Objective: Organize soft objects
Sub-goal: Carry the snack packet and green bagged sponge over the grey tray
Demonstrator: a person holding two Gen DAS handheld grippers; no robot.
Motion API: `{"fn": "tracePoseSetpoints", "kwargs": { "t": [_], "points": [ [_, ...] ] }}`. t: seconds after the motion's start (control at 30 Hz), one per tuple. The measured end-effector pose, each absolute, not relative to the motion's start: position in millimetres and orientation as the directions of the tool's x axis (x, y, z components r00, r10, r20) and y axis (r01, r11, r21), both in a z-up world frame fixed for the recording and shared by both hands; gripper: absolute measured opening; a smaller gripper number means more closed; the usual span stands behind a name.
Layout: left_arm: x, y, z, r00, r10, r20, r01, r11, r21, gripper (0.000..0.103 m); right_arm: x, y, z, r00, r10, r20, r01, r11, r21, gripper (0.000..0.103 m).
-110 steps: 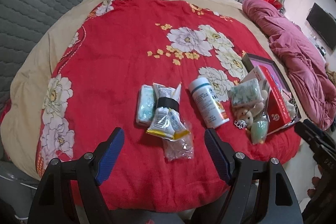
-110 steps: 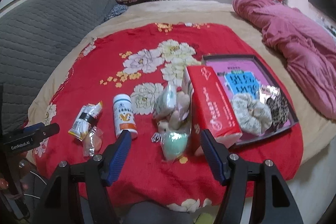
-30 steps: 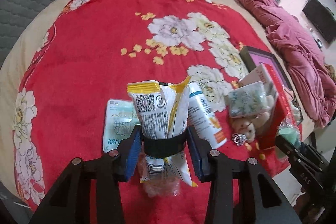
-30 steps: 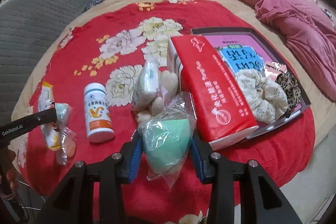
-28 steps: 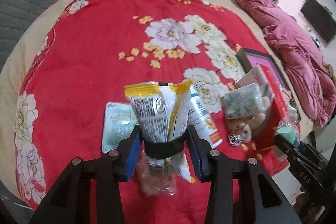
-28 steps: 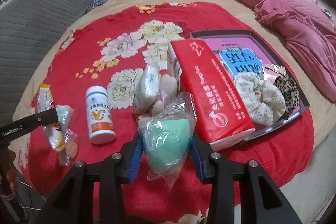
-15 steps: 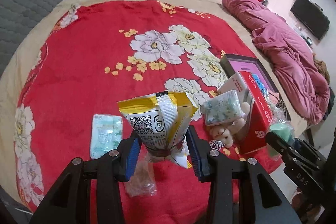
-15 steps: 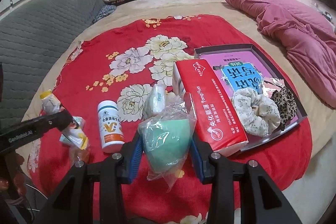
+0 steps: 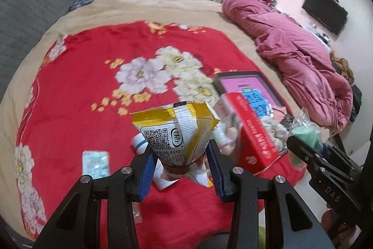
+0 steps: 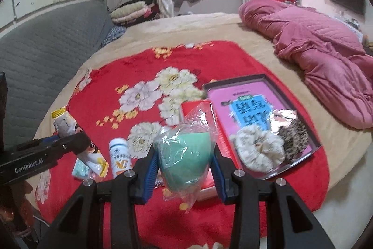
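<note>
My left gripper (image 9: 180, 160) is shut on a yellow and white snack packet (image 9: 176, 132) and holds it well above the red flowered blanket (image 9: 93, 85). The packet also shows in the right wrist view (image 10: 70, 130). My right gripper (image 10: 184, 160) is shut on a green sponge in a clear plastic bag (image 10: 186, 153), lifted above the blanket; it also shows in the left wrist view (image 9: 305, 132). A dark tray (image 10: 268, 78) at the right holds a pink book, a cream scrunchie (image 10: 258, 148) and a leopard scrunchie (image 10: 293, 137).
A red tissue box (image 9: 254, 132) leans by the tray with a small plush toy (image 9: 228, 132) beside it. A white bottle (image 10: 120, 158) and a pale green tissue pack (image 9: 95, 163) lie on the blanket. A pink quilt (image 10: 314, 48) lies at the right.
Both grippers have risen and tilted up, carrying the snack packet and the bagged sponge higher above the blanket. The objects below look smaller and lower in view.
</note>
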State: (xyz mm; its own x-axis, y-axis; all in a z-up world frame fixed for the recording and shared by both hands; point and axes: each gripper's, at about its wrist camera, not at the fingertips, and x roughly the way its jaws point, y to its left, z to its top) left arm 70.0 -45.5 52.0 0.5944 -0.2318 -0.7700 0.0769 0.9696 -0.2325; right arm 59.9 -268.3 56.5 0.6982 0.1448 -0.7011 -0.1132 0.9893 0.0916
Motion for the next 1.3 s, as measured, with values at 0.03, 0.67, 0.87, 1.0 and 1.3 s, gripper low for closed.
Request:
{"fn": "tracePoseSetpoints", "kwargs": {
  "t": [0.03,0.67,0.87,1.0,1.3],
  "points": [
    [69.8,-50.7,55.8,0.599,-0.236,-0.765,0.085,0.969,-0.233,0.044,59.6,-271.5,58.7,0.703,0.14,-0.697,-0.107,0.99,0.091,0.042],
    [86.0,-164.5,83.0,0.566,-0.349,-0.747,0.268,0.935,-0.234,0.044,61.4,-399.3,83.0,0.749,-0.004,-0.663,0.11,0.987,0.118,0.042],
    [94.8,-203.0,77.8,0.531,-0.37,-0.762,0.325,0.92,-0.221,0.044,63.6,-425.4,80.4,0.75,-0.019,-0.662,0.143,0.981,0.134,0.042],
    [103.0,-227.4,67.6,0.498,-0.381,-0.779,0.358,0.908,-0.215,0.044,67.4,-437.0,76.2,0.745,-0.028,-0.667,0.161,0.977,0.138,0.042],
    [121.9,-281.9,29.8,0.42,-0.378,-0.825,0.417,0.888,-0.194,0.044,77.6,-454.0,60.4,0.723,-0.026,-0.69,0.177,0.973,0.148,0.042]
  ]
}}
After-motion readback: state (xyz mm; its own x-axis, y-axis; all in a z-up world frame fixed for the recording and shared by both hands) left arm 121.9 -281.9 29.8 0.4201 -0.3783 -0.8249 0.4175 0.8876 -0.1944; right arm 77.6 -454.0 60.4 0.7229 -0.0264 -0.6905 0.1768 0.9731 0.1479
